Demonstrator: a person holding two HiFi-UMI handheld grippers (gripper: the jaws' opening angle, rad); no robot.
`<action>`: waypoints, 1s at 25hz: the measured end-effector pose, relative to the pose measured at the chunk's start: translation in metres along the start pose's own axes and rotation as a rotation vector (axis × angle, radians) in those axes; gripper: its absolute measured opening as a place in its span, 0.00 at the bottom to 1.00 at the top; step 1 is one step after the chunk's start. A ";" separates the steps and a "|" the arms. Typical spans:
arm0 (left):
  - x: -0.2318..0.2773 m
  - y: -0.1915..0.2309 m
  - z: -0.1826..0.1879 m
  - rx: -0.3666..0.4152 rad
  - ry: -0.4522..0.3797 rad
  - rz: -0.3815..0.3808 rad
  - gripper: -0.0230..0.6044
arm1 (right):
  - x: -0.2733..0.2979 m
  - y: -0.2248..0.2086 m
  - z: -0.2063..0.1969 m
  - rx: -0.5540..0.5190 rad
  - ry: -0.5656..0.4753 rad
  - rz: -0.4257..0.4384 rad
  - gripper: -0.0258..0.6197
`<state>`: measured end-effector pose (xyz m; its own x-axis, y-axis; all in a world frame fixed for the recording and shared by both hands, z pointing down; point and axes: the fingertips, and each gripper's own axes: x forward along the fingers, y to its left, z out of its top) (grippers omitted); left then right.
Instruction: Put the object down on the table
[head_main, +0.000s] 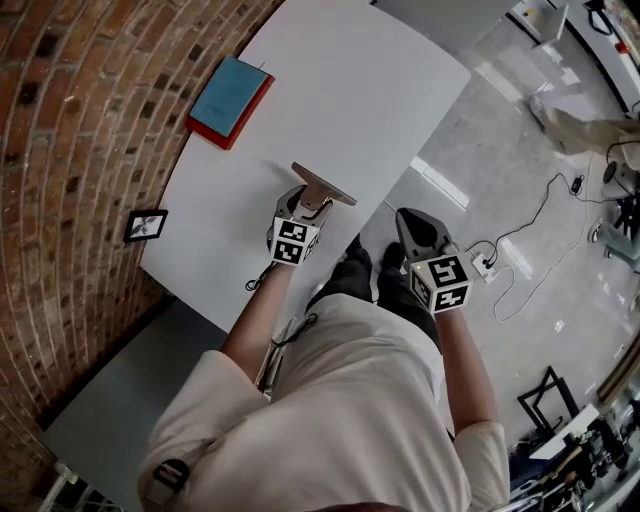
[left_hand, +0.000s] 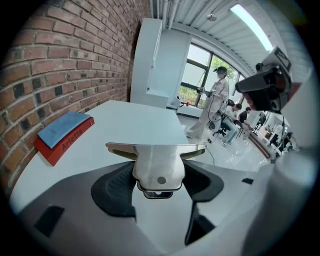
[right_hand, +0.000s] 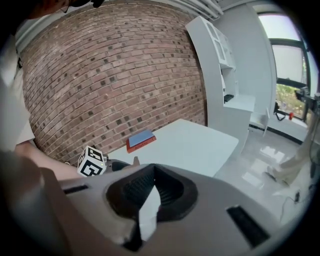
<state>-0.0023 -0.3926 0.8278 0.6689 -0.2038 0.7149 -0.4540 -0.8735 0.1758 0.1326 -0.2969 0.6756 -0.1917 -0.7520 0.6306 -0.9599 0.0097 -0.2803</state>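
Note:
A metal scraper (head_main: 325, 186) with a wide flat blade and a pale handle (left_hand: 156, 162) sits between the pads of my left gripper (head_main: 310, 203), which is shut on that handle. It hangs over the near part of the white table (head_main: 340, 90), blade level and pointing away from me. In the left gripper view the blade (left_hand: 155, 147) spans the jaws of the left gripper (left_hand: 157, 175). My right gripper (head_main: 416, 230) is off the table's right edge, over the floor, with its jaws shut and nothing in them. In the right gripper view the right gripper (right_hand: 150, 197) shows its dark pads meeting.
A red book with a blue cover (head_main: 230, 100) lies at the table's far left, next to the brick wall (head_main: 70, 130). A small framed marker (head_main: 146, 225) is on the wall. Cables (head_main: 520, 260) trail on the floor at right. A person (left_hand: 218, 100) stands far off.

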 end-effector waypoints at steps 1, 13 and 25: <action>0.006 0.003 -0.005 0.006 0.017 0.004 0.47 | 0.002 -0.001 -0.002 0.007 0.006 -0.003 0.04; 0.052 0.028 -0.053 0.050 0.197 0.044 0.47 | 0.019 -0.002 -0.019 0.065 0.054 -0.020 0.04; 0.068 0.030 -0.072 0.101 0.261 0.066 0.48 | 0.026 0.002 -0.021 0.066 0.070 -0.025 0.04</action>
<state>-0.0125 -0.4004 0.9304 0.4600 -0.1523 0.8747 -0.4216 -0.9045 0.0642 0.1211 -0.3027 0.7062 -0.1843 -0.7037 0.6862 -0.9493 -0.0535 -0.3098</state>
